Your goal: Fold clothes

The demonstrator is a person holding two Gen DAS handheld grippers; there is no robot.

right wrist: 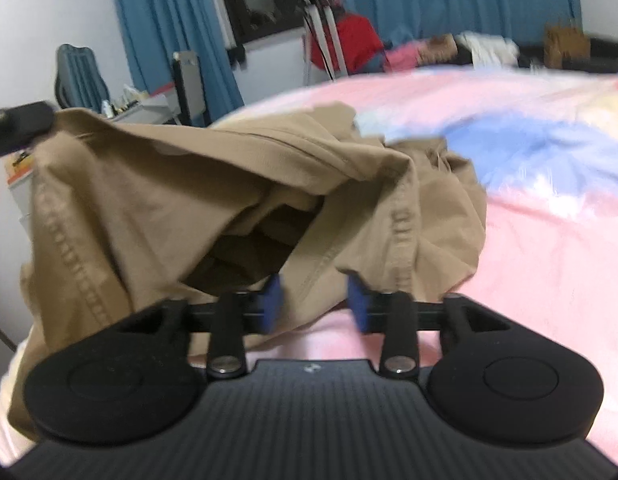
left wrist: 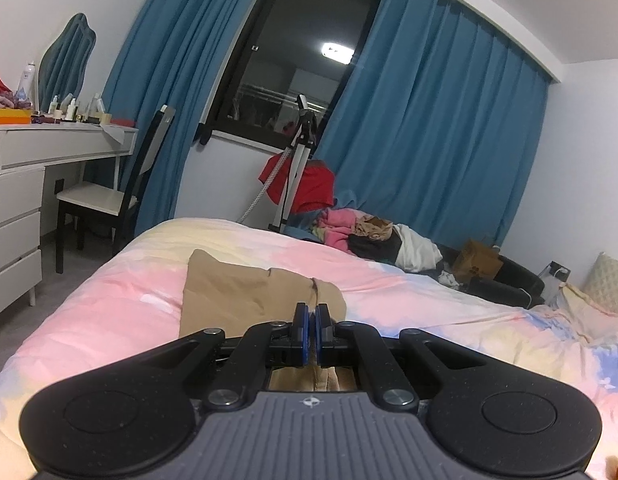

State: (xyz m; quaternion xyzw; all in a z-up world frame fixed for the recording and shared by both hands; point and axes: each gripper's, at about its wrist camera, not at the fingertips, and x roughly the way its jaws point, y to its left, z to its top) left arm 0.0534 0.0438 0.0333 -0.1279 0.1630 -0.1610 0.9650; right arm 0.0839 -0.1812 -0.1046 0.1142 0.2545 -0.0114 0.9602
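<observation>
The tan trousers (right wrist: 213,184) lie on the pink, yellow and blue bedspread (left wrist: 449,300), partly folded. In the left wrist view they run from mid-frame back toward the lower centre, where the left gripper (left wrist: 311,312) is clenched on a bunched seam of the cloth. In the right wrist view the same cloth rises in a loose hump across the left and centre of the frame. The right gripper (right wrist: 313,300) stands released, its blue pads (right wrist: 272,300) apart with a hem edge between them but not pressed.

This looks like the end of a fold: one side let go, the other still pinned. The next move probably calls for freeing the left grip, then taking a fresh edge or flattening the hump.

There is open bedspread to the right and far side in both views. A pile of other clothes (left wrist: 373,236) sits well apart at the far edge, by the tripod (left wrist: 293,168).
</observation>
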